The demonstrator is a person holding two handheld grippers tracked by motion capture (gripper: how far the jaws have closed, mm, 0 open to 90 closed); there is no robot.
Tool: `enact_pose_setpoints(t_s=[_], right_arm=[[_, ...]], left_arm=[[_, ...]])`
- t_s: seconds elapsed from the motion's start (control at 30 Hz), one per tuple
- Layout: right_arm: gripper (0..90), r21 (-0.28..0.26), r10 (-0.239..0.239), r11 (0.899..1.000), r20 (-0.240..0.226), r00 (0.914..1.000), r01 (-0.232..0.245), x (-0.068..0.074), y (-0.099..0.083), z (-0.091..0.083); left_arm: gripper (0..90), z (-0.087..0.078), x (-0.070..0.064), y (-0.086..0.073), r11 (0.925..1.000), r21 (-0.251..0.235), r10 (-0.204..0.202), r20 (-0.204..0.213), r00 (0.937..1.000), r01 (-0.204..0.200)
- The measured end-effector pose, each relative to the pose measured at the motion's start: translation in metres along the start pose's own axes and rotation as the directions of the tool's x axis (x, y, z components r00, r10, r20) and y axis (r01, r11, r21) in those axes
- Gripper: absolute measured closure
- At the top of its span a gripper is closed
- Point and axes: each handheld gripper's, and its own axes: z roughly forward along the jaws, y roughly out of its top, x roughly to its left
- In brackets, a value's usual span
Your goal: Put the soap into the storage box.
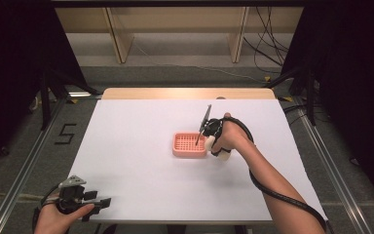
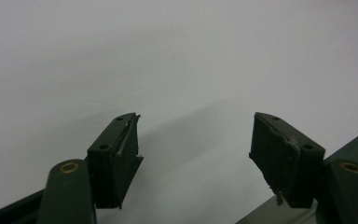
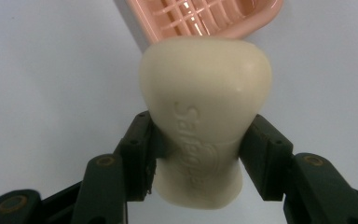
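Note:
A cream bar of soap (image 3: pixel 200 126) with raised lettering is clamped between the jaws of my right gripper (image 3: pixel 198 158). In the high view the soap (image 1: pixel 222 152) hangs just off the right side of a pink slotted soap dish (image 1: pixel 190 145) near the middle of the white table, with the right gripper (image 1: pixel 214 139) above it. The dish's rim (image 3: pixel 242 25) lies just beyond the soap in the right gripper view. My left gripper (image 1: pixel 100 203) rests at the table's front left corner, its jaws wide apart (image 2: pixel 196 154) over bare white surface.
The white table top (image 1: pixel 141 165) spreads around the dish. A wooden strip (image 1: pixel 185 93) runs along its far edge. Metal rails flank the table on the floor, and cables lie on the floor behind it.

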Motion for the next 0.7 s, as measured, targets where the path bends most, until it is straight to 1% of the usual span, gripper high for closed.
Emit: enact_pose_setpoints(t_s=[0.07,0.1,0.13,0.2,0.23,0.27,0.3,0.33,0.47,0.5,0.63,0.67,0.7], right_arm=[[49.9,-0.002,-0.003,1.0,-0.001,1.0,0.003,0.0,0.001,0.0],[49.9,-0.005,-0.016,1.0,0.004,0.9999,0.016,0.0,0.002,-0.001],[49.9,-0.003,-0.017,1.0,0.005,0.9998,0.017,0.0,0.004,-0.002],[50.0,-0.006,-0.021,1.0,0.005,0.9998,0.021,0.0,0.004,-0.002],[49.9,-0.006,-0.007,1.0,0.004,1.0,0.007,0.001,0.005,-0.002],[49.9,-0.006,-0.022,1.0,0.008,0.9997,0.022,0.0,0.006,-0.002],[49.9,-0.006,-0.022,1.0,0.008,0.9997,0.022,0.0,0.006,-0.002],[50.0,-0.008,-0.033,0.999,0.005,0.9995,0.033,0.0,0.007,-0.001],[50.0,-0.007,-0.021,1.0,0.002,0.9998,0.021,0.0,0.008,-0.001],[49.9,-0.004,-0.02,1.0,0.003,0.9998,0.02,0.0,0.009,-0.001],[50.0,-0.003,-0.039,0.999,0.01,0.9992,0.039,0.0,0.01,-0.002],[49.9,-0.006,-0.048,0.999,0.012,0.9988,0.048,-0.001,0.011,-0.002],[49.9,-0.006,-0.048,0.999,0.012,0.9988,0.048,-0.001,0.011,-0.002]], left_arm=[[31.9,0.0,0.0,0.0,1.0,-0.004,-0.001,-0.003,1.0,0.001],[31.9,0.0,0.0,0.0,1.0,-0.002,0.0,-0.001,1.0,0.0],[31.8,-0.001,0.0,0.0,1.0,0.001,0.005,0.009,0.9999,-0.005],[31.8,-0.001,0.0,0.0,0.9999,0.007,0.011,0.01,0.9999,-0.011],[31.8,-0.001,0.0,0.0,1.0,0.004,0.008,0.009,0.9999,-0.008],[31.8,-0.001,0.0,0.0,0.9999,0.005,0.009,0.01,0.9999,-0.009],[31.8,-0.001,0.0,0.0,0.9999,0.005,0.009,0.01,0.9999,-0.009],[31.8,-0.001,0.0,0.0,1.0,0.0,0.007,0.004,1.0,-0.007],[31.8,0.0,0.0,0.0,1.0,-0.005,-0.002,-0.004,1.0,0.002],[31.8,-0.001,0.0,0.0,1.0,0.001,0.007,0.007,1.0,-0.007],[31.8,-0.001,0.0,0.0,1.0,0.0,0.007,0.005,1.0,-0.007],[31.9,0.0,0.0,0.0,1.0,-0.005,-0.001,-0.004,1.0,0.001],[31.8,0.0,0.0,0.0,1.0,-0.005,-0.001,-0.004,1.0,0.001]])
